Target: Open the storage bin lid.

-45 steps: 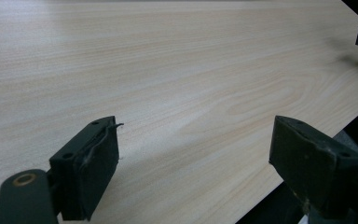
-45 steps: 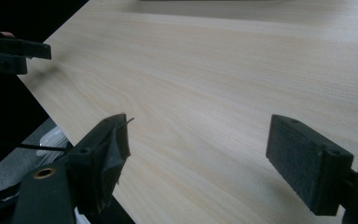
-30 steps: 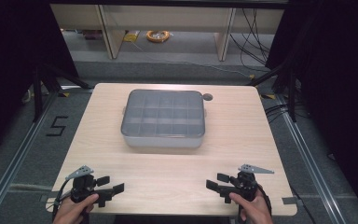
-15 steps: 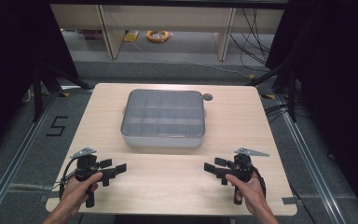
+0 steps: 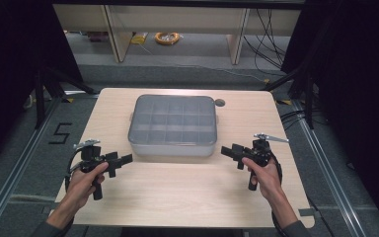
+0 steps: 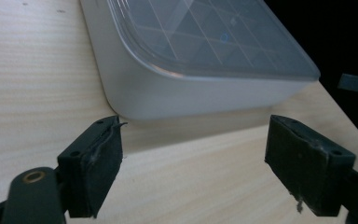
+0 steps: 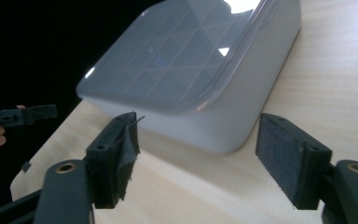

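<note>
- High view: a grey compartment box [image 5: 172,126] with a clear lid lies flat on the desk [image 5: 187,192], between the two tongs and a little ahead of both; the left tongs [image 5: 123,160] sit just off its near left corner and the right tongs [image 5: 225,151] just off its near right corner, each aimed inward at it; neither touches the box; a small dark round thing [image 5: 220,102] rests beyond the box's far right corner, too small to identify; the floor past the desk carries cables and a yellow coil [image 5: 167,37].
- Left gripper view: the left tongs [image 6: 193,161] stand released, jaws wide with only bare desk between them; the box's rounded corner [image 6: 121,100] lies just ahead of the left jaw, its side wall running off toward the right jaw; through the lid [image 6: 205,37] a grid of dividers shows, and whether the cells hold anything cannot be told.
- Right gripper view: the right tongs [image 7: 198,158] are likewise released and empty; the box's near corner [image 7: 223,140] sits just ahead, between the jaws; the left tongs appear far off at the left edge.
- Handling, as a judgement: the box looks stiff, smooth-walled plastic, probably light; the glossy walls and rounded corners could slip; the lid's overhanging rim or the two short ends look like the surest holds, one tongs per side; the lid may lift free if pulled alone.
</note>
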The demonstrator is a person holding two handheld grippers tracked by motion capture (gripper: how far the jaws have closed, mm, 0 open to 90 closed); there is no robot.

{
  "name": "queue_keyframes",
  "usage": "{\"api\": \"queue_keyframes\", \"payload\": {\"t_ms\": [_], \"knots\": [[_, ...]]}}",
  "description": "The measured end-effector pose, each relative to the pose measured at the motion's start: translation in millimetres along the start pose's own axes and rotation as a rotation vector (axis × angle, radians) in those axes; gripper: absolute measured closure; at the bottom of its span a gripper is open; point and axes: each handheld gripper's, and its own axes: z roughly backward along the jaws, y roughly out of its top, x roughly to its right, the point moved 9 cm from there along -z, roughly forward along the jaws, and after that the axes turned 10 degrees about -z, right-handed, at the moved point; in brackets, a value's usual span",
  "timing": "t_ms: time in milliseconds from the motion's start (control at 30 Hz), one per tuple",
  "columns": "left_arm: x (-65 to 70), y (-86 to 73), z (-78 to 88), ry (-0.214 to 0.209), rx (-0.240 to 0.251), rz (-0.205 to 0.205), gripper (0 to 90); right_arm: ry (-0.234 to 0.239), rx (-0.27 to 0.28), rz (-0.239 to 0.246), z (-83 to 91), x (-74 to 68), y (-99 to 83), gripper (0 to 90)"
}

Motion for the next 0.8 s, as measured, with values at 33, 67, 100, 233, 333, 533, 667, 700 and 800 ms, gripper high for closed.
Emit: {"api": "queue_keyframes", "payload": {"t_ms": [33,67,100,233,333,533,667,700,800], "knots": [[-2.2,2.9,-2.1,-0.001,0.002,0.008,21.1,0.002,0.01,-0.004,-2.1,2.5,5.3,33.0],[-3.8,4.1,-3.8,-0.002,-0.005,0.009,21.4,0.006,0.003,-0.046,-3.1,1.5,8.6,33.0],[-5.9,5.9,-7.4,-0.007,-0.018,0.013,21.3,0.006,0.008,-0.027,-5.2,4.9,12.8,33.4],[-12.3,11.7,-14.0,-0.011,-0.03,0.029,22.7,0.003,0.017,-0.045,-13.5,9.4,26.1,36.6],[-17.7,21.2,-23.9,0.037,-0.025,0.01,23.4,-0.011,0.015,-0.067,-24.9,10.8,38.4,37.4],[-24.2,39.8,-35.4,0.028,-0.022,0.041,24.1,-0.035,0.007,-0.104,-39.7,18.0,48.5,38.6],[-35.2,60.8,-47.8,0.052,-0.016,0.051,24.1,-0.044,0.017,-0.108,-52.7,26.7,58.7,41.4],[-37.8,63.7,-49.8,0.061,-0.013,0.056,24.2,-0.044,0.016,-0.107,-55.5,27.0,60.7,41.4],[-47.2,72.3,-59.0,0.071,-0.015,0.075,25.0,-0.054,0.0,-0.155,-61.0,23.2,62.9,42.1]]}}
